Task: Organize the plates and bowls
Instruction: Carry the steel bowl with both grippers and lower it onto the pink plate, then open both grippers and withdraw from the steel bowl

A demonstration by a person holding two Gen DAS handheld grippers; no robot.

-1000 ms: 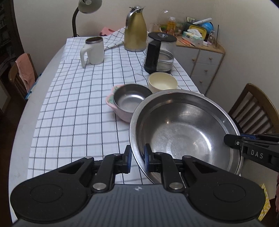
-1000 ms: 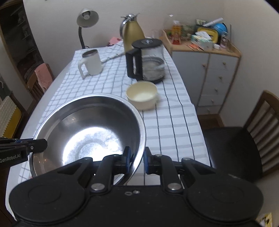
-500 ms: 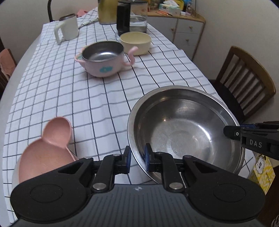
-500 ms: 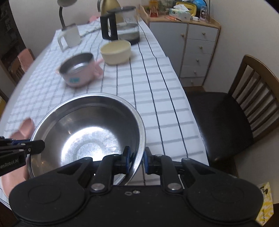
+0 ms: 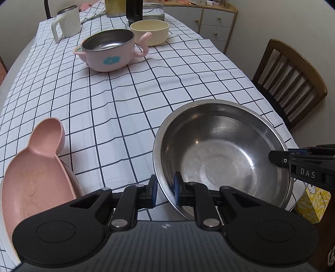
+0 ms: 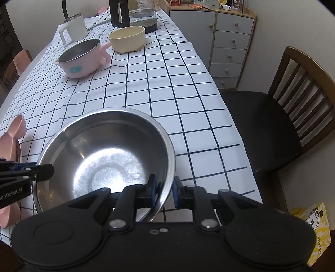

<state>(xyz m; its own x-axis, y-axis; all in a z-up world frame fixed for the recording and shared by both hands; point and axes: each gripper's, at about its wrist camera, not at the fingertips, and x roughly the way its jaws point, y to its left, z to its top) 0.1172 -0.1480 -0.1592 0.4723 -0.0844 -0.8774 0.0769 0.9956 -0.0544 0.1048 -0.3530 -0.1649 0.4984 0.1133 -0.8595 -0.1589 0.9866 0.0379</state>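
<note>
A large steel bowl [image 5: 222, 154] [image 6: 104, 159] hangs low over the near end of the checked tablecloth. My left gripper [image 5: 165, 190] is shut on its left rim and my right gripper [image 6: 163, 191] is shut on its right rim. Each gripper shows in the other's view, the right one [image 5: 278, 158] and the left one [image 6: 45, 170] clamped on opposite sides. A pink bear-shaped plate [image 5: 33, 180] [image 6: 12, 131] lies left of the bowl. Farther back stand a pink steel-lined bowl with handles [image 5: 108, 52] [image 6: 81, 58] and a cream bowl [image 5: 149, 32] [image 6: 127, 38].
A white mug [image 5: 67, 23] [image 6: 74, 28], a glass kettle [image 6: 134, 14] and a gold jug [image 5: 114, 7] stand at the far end. A wooden chair [image 6: 293, 117] [image 5: 291, 83] is at the table's right edge, a drawer cabinet [image 6: 232, 44] behind it, a yellow box [image 6: 316, 228] on the floor.
Both grippers have come down and back toward the table's near end with the steel bowl held between them. The pink plate has come into view at the left.
</note>
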